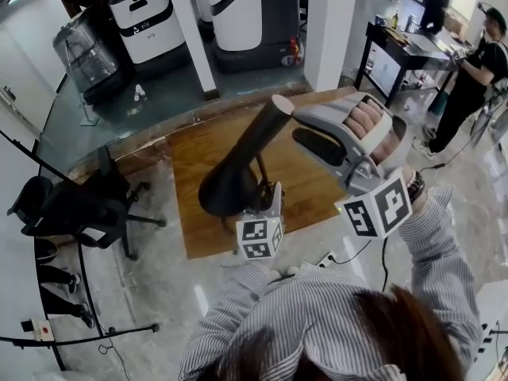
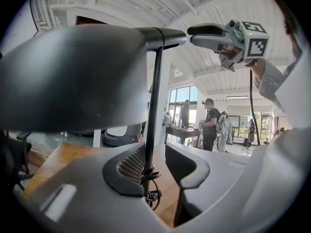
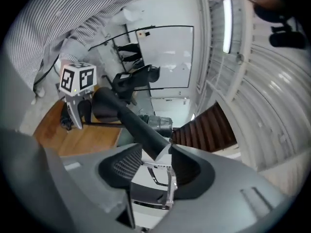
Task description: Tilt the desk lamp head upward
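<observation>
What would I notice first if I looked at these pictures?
The big dark lamp head, tilted over the wooden table in the middle, catches the eye first. Then the two grey grippers with black-and-white cubes: the left gripper around the lamp's thin pole, the right gripper open at the head's narrow end.

Lamp head (image 1: pixel 238 161): smooth matt dark-grey shell; metal vs. plastic not clear.
Stem (image 2: pixel 153 110): thin dark rod, prob. metal, slight sheen.
Bench (image 1: pixel 313 193): brown wood, visible grain, satin.
Floor (image 1: pixel 159 280): pale stone-look, glossy, reflective.
Left gripper (image 2: pixel 155 166), right gripper (image 3: pixel 158 161): matt grey plastic.
Pads (image 2: pixel 130 168): black, fine mesh texture.
Marker cube (image 1: pixel 375 206): matt white w/ black print.
Sleeve (image 1: pixel 317 308): striped cloth.
</observation>
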A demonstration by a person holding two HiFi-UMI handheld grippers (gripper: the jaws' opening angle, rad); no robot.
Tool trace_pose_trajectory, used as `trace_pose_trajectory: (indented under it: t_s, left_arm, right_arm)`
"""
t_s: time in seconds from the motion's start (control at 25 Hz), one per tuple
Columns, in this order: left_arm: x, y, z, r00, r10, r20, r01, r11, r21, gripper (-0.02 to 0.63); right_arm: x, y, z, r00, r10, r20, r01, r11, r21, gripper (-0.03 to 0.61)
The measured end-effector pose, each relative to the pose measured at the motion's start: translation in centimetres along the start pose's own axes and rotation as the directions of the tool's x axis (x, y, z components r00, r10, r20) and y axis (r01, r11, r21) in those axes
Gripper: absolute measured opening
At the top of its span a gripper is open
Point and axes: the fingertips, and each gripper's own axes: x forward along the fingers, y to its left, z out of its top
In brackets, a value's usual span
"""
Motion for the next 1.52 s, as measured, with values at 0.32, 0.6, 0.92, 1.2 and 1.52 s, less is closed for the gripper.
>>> trace_pose_trajectory:
  t_s: [0.32,0.6,0.92,1.2,1.52]
  left_arm:
    - [0.0,0.2,0.0,1.000,-0.007,0.006,0.007,1.000,-0.016,0.127]
    - [0.1,0.1,0.0,1.000,-0.001,0.015,0.001,1.000,-0.013,0.127]
    - [0.2,0.0,0.0,1.000,0.008,0.018,-0.008,1.000,-0.016,0.127]
    - [0.1,0.3,-0.1,1.000,0.007,0.005,-0.007,1.000,0.002,0.120]
    - [0.0,0.5,0.0,1.000,0.010,-0.001,-0.010,1.000,-0.005,0.094]
  right_arm:
    - [2.5,0.8,0.3,0.987,0.142,-0.073,-0.159,0.919,-0.361,0.206]
    - [3.2,1.0,0.4,0.972,0.224,-0.076,-0.234,0.866,-0.441,0.213]
    - [3.9,1.4,0.1,0.969,0.238,-0.068,-0.242,0.850,-0.468,0.252]
    - [4.0,1.3,0.4,0.984,0.175,-0.021,-0.168,0.891,-0.423,0.241]
    - [3.7,1.3,-0.2,0.994,0.108,-0.028,-0.111,0.944,-0.310,0.241]
